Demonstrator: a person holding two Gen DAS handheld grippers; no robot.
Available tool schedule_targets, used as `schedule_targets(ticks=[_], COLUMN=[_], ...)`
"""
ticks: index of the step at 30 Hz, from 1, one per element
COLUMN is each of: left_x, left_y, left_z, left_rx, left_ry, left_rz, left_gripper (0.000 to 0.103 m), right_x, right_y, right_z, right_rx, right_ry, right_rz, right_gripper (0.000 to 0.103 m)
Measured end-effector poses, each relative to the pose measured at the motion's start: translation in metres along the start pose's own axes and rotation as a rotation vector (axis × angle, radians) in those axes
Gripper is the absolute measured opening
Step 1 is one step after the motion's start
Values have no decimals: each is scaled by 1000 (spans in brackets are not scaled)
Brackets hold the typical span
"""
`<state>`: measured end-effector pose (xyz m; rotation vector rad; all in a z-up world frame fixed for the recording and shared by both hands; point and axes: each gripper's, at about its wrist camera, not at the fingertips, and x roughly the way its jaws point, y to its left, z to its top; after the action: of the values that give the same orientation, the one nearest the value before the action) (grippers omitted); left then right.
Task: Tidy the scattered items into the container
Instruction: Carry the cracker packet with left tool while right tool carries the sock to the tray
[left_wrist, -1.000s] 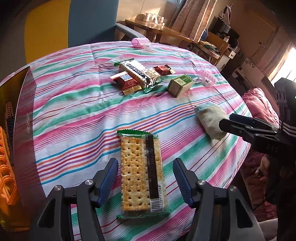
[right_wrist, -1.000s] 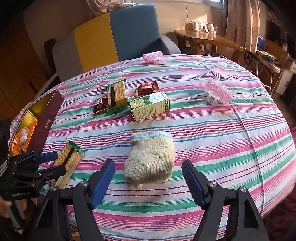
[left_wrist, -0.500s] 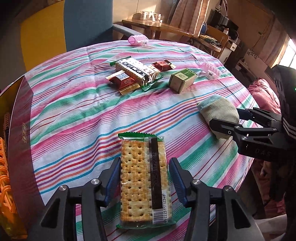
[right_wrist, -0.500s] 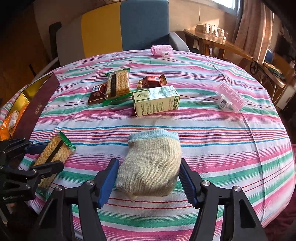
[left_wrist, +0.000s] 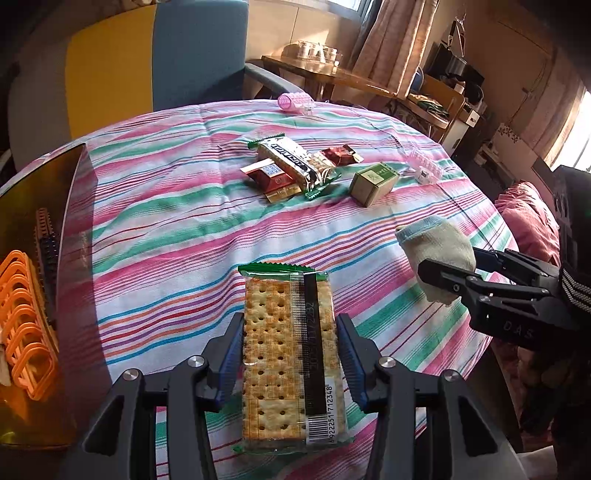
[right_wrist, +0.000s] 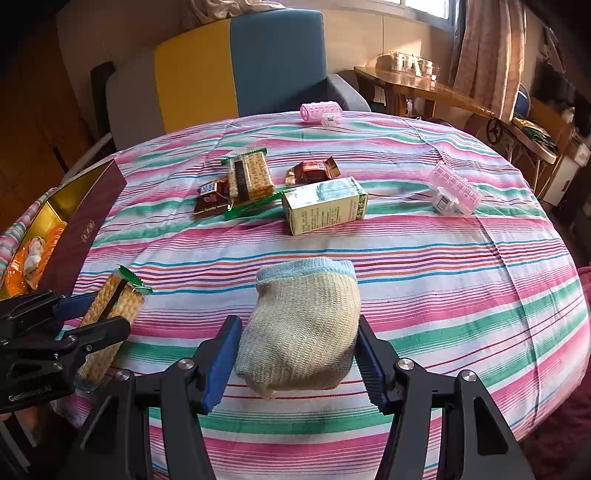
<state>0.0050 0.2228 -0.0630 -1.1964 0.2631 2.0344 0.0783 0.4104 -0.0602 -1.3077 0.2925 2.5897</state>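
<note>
A clear pack of crackers lies near the front edge of the striped tablecloth. My left gripper has it between its blue pads, which touch both long sides; the jaws are still closing. To the right, a cream sock with a blue cuff is squeezed between the pads of my right gripper, whose jaws are also closing. The right gripper shows in the left wrist view too, pinching the sock. A dark red box with a gold lining stands at the left edge and holds orange plastic pieces.
Mid-table lie a heap of snack packs and a green carton. A pink hair roller sits at the far edge and a clear pink one at the right. A blue and yellow armchair stands behind the table.
Both grippers' jaws have narrowed from wide apart to touching their items. The left pads came in onto the cracker pack, the right pads onto the sock, which now looks scrunched.
</note>
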Motion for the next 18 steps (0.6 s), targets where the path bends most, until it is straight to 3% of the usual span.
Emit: schedule_targets(ticks=[18], left_x=[-74], left_y=[38], left_z=[-9], left_rx=[-89], left_ry=[-162], left_rz=[94], left_gripper=[49], right_x=[-23], right_y=[89], right_z=[22], right_rx=[-99], right_ry=[-82], right_rz=[138], right_gripper=[60])
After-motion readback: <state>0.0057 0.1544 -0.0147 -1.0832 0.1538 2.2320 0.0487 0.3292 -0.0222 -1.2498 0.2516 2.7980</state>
